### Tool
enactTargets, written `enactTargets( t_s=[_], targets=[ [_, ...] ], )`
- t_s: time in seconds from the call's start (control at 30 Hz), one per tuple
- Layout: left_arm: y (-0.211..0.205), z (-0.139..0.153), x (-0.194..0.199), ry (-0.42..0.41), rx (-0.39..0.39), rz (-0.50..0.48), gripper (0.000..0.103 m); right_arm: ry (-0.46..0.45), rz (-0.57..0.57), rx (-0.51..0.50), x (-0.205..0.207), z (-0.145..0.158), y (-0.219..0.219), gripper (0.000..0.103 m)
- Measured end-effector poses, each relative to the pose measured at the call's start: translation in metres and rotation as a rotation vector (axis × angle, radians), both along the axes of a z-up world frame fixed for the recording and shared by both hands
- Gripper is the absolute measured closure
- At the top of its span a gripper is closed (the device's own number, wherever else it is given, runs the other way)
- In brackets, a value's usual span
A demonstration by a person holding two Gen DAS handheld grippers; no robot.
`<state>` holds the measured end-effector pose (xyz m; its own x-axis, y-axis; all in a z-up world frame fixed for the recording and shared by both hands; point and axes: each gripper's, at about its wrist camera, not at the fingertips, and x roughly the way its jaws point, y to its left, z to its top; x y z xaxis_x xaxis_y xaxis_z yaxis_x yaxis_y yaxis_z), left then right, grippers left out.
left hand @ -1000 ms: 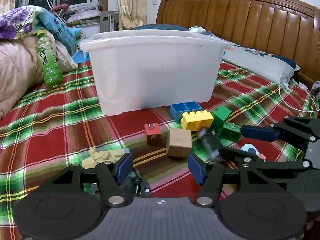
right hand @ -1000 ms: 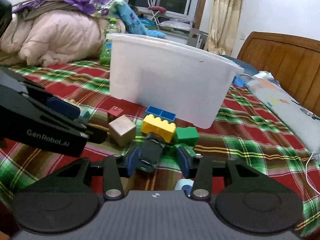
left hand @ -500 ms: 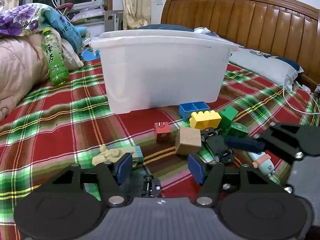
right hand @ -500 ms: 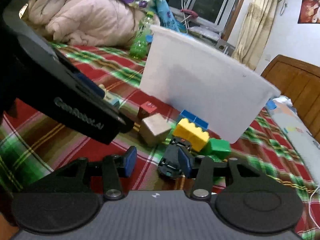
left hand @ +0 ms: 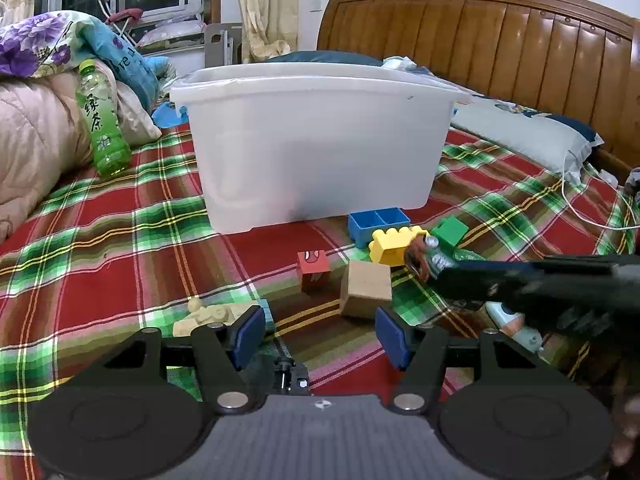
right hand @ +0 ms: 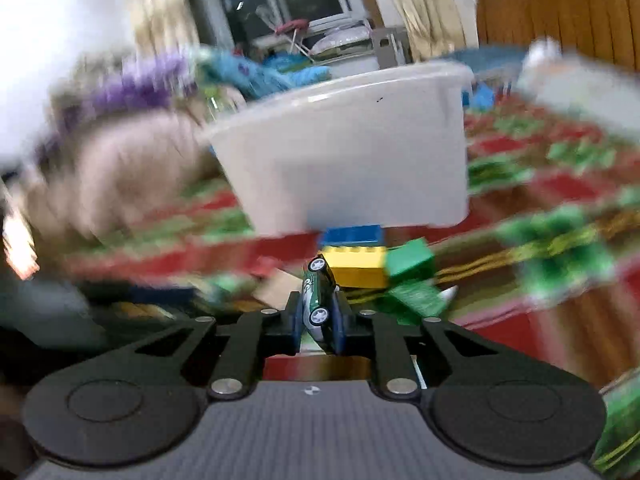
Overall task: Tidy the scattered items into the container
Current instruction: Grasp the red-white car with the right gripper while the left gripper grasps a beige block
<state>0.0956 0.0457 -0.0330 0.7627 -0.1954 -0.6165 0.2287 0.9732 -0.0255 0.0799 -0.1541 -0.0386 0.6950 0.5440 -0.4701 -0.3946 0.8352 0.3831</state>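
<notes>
A white plastic bin (left hand: 316,144) stands on the plaid bedspread; it also shows in the right wrist view (right hand: 348,160). In front of it lie a blue brick (left hand: 378,222), a yellow brick (left hand: 394,244), a green brick (left hand: 450,232), a red cube (left hand: 314,270), a tan wooden cube (left hand: 366,288) and a beige toy (left hand: 210,316). My right gripper (right hand: 318,320) is shut on a green toy car (right hand: 318,290) and holds it off the bed, tilted on its side. My left gripper (left hand: 320,334) is open and empty, low over the bedspread before the cubes.
A green tea bottle (left hand: 102,120) leans against pink bedding (left hand: 36,148) at the left. A pillow (left hand: 528,136) and wooden headboard (left hand: 500,48) are at the right, with a white cable (left hand: 580,208). A light blue toy (left hand: 516,324) lies under the right gripper's arm.
My right gripper has closed on the green toy car and lifted it, swinging fast so its view blurs. My left gripper stayed open and drew back a little.
</notes>
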Motion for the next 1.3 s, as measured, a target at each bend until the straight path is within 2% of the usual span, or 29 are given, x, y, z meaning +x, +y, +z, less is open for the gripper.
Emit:
enactTargets(
  t_s=[0.1, 0.17, 0.2, 0.27, 0.3, 0.37, 0.4, 0.47, 0.5, 0.6, 0.8, 0.9, 0.93, 0.97, 1.13, 1.2, 1.3],
  targets=[
    [-0.001, 0.0, 0.0, 0.005, -0.001, 0.002, 0.038, 0.122, 0.009, 0.071, 0.012, -0.012, -0.005, 0.086],
    [-0.002, 0.0, 0.001, 0.004, 0.001, -0.001, 0.038, 0.164, -0.013, 0.03, 0.017, -0.021, -0.006, 0.084],
    [-0.003, -0.001, 0.002, 0.004, 0.006, -0.004, 0.038, 0.154, -0.018, -0.011, 0.018, -0.022, -0.005, 0.08],
    [-0.006, -0.001, 0.004, 0.005, 0.014, -0.012, 0.038, 0.078, -0.049, -0.148, 0.012, -0.018, 0.004, 0.047],
    [-0.009, -0.001, 0.005, 0.005, 0.018, -0.016, 0.038, 0.014, -0.07, -0.234, 0.006, -0.014, 0.01, 0.045],
    [-0.013, 0.002, 0.008, -0.002, 0.02, -0.02, 0.038, -0.086, -0.071, -0.351, -0.003, -0.006, 0.02, 0.047],
    [-0.015, 0.004, 0.01, -0.005, 0.015, -0.021, 0.038, -0.113, -0.059, -0.367, -0.007, -0.004, 0.022, 0.048],
    [-0.018, 0.006, 0.013, -0.008, 0.015, -0.026, 0.038, -0.144, -0.037, -0.4, -0.012, 0.0, 0.027, 0.059],
    [-0.019, 0.007, 0.015, 0.001, 0.0, -0.046, 0.038, -0.151, -0.02, -0.42, -0.013, -0.001, 0.029, 0.059],
    [-0.024, 0.009, 0.017, 0.005, -0.01, -0.079, 0.038, -0.137, 0.01, -0.439, -0.015, -0.006, 0.032, 0.06],
    [-0.039, -0.002, 0.038, 0.07, -0.008, -0.102, 0.04, -0.122, 0.012, -0.493, -0.007, -0.023, 0.04, 0.059],
    [-0.043, -0.01, 0.052, 0.107, -0.028, -0.097, 0.053, -0.114, 0.004, -0.493, -0.004, -0.027, 0.039, 0.059],
    [-0.044, -0.013, 0.056, 0.116, -0.024, -0.093, 0.064, -0.115, -0.003, -0.495, -0.003, -0.027, 0.038, 0.059],
    [-0.045, -0.016, 0.059, 0.123, -0.017, -0.087, 0.067, -0.116, -0.01, -0.498, -0.002, -0.027, 0.038, 0.058],
    [-0.043, -0.018, 0.055, 0.113, -0.016, -0.097, 0.068, -0.137, -0.002, -0.533, -0.002, -0.031, 0.04, 0.059],
    [-0.04, -0.016, 0.051, 0.112, -0.023, -0.11, 0.068, -0.141, 0.01, -0.539, -0.003, -0.031, 0.043, 0.068],
    [-0.035, -0.01, 0.043, 0.102, -0.041, -0.114, 0.068, -0.156, 0.014, -0.549, -0.007, -0.026, 0.045, 0.07]
  ],
)
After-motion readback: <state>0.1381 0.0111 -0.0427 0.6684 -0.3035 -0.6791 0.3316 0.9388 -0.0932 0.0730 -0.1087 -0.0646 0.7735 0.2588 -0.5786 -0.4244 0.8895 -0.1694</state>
